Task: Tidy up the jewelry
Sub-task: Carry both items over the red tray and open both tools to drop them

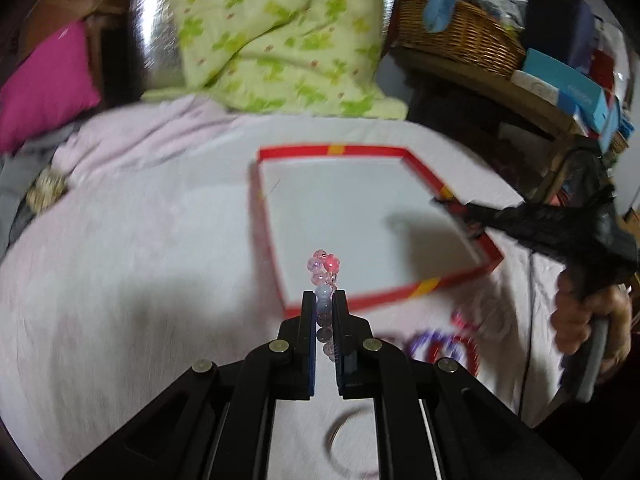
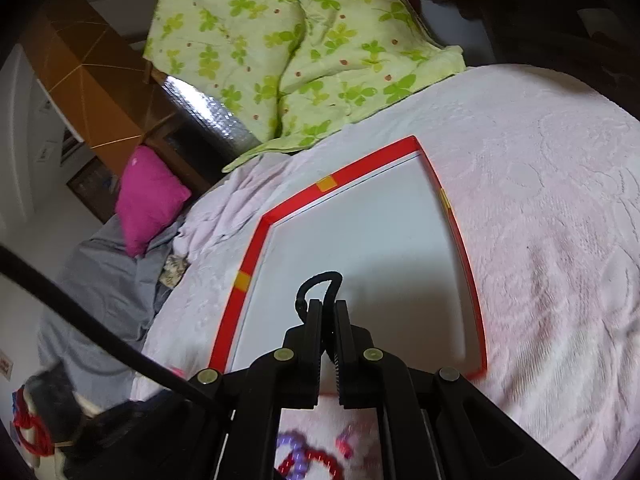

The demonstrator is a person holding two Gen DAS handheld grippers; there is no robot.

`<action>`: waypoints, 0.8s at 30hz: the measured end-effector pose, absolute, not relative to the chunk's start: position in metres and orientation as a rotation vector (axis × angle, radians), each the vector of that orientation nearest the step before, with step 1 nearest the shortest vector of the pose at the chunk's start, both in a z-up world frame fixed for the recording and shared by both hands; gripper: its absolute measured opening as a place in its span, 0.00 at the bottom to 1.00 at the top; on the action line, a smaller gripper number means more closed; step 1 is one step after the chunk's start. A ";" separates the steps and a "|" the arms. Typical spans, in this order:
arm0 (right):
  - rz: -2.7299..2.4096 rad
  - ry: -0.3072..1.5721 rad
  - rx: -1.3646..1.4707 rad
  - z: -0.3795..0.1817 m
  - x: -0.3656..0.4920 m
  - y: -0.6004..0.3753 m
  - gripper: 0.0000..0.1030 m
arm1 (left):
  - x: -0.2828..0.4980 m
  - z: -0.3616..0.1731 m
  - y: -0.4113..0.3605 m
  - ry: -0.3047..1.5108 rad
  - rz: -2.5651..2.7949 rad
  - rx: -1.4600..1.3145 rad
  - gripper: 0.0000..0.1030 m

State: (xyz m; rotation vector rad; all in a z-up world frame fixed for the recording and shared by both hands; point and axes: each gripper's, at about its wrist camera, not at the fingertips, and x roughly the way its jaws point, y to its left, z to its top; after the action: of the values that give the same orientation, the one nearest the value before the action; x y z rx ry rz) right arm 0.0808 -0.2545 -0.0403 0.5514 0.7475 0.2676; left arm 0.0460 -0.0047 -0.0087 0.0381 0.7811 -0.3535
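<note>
My left gripper [image 1: 324, 298] is shut on a bracelet of pink, red and pale blue beads [image 1: 325, 280], held above the near edge of a red-rimmed white tray [image 1: 332, 151] on the pink bedspread. My right gripper [image 2: 328, 306] is shut on a black cord loop [image 2: 318, 282], held over the tray [image 2: 256, 248]. The right gripper also shows in the left wrist view [image 1: 440, 201] over the tray's right rim. Red and purple bead jewelry [image 2: 308, 460] lies on the bedspread below the right gripper.
A green clover quilt [image 2: 288, 48] and a magenta pillow [image 2: 150, 200] lie beyond the tray. A wicker basket [image 1: 456, 36] and boxes [image 1: 568, 88] stand at the right. A thin ring [image 1: 344, 428] lies on the bedspread under the left gripper.
</note>
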 end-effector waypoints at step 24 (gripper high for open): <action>0.162 0.786 0.472 -0.032 0.082 -0.238 0.25 | 0.070 -0.030 -0.038 0.783 -0.179 0.193 0.49</action>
State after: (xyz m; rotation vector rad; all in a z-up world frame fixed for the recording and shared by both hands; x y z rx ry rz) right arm 0.0823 -0.2377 -0.0319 0.4719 0.7857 0.1621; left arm 0.0696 -0.0378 -0.0299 0.1934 0.7832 -0.1795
